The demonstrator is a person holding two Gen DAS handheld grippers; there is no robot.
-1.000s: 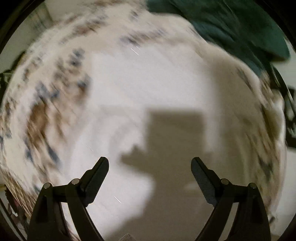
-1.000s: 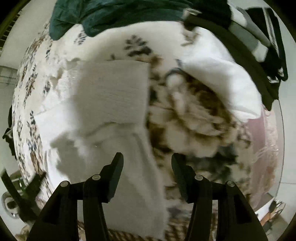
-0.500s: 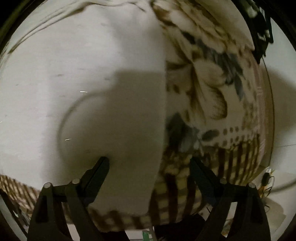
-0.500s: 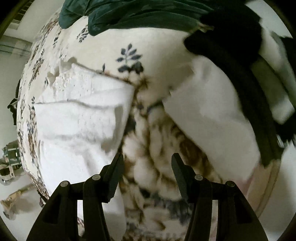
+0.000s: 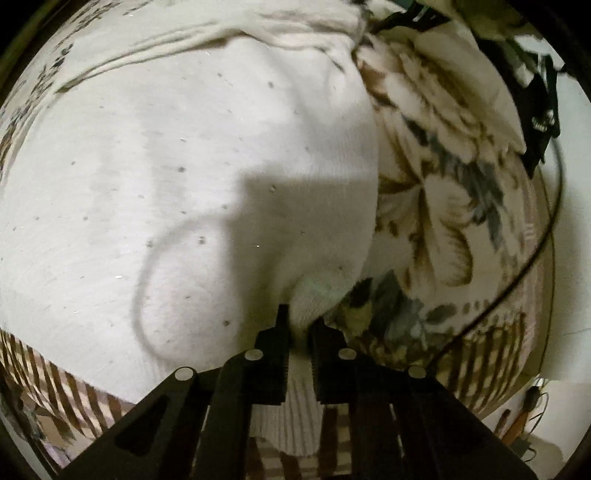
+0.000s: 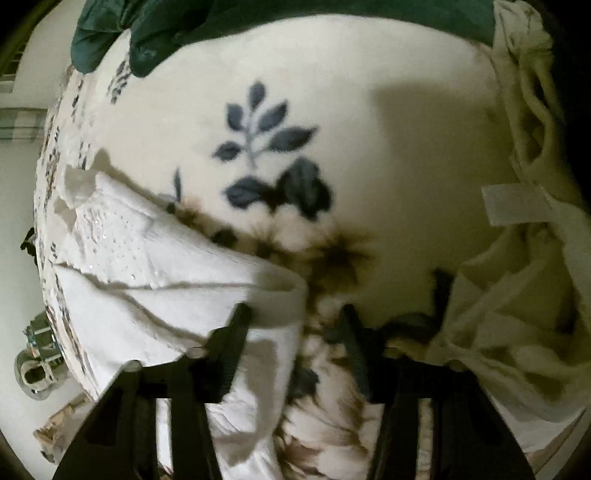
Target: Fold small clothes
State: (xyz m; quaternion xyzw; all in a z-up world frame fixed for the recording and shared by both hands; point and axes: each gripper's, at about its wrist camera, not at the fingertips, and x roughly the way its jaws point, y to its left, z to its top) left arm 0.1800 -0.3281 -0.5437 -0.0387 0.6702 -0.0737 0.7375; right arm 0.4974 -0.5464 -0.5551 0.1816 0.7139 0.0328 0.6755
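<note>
A white knit garment (image 5: 192,192) lies spread on a flowered blanket (image 5: 443,206) and fills most of the left wrist view. My left gripper (image 5: 301,332) is shut on the garment's near right corner, and ribbed fabric bunches between the fingers. In the right wrist view the same white garment (image 6: 177,273) lies folded at the left, its edge under my left finger. My right gripper (image 6: 291,328) is open, low over the blanket (image 6: 332,147) at the garment's right edge, holding nothing.
A dark green cloth (image 6: 155,33) lies at the far edge of the blanket. A cream garment (image 6: 517,295) is piled at the right. Dark clothing (image 5: 535,103) lies at the upper right of the left wrist view. A black cable (image 5: 532,251) runs along the blanket's right edge.
My left gripper has closed on the white garment's corner; it was open half a second ago. My right gripper has come down closer to the blanket, at the garment's edge.
</note>
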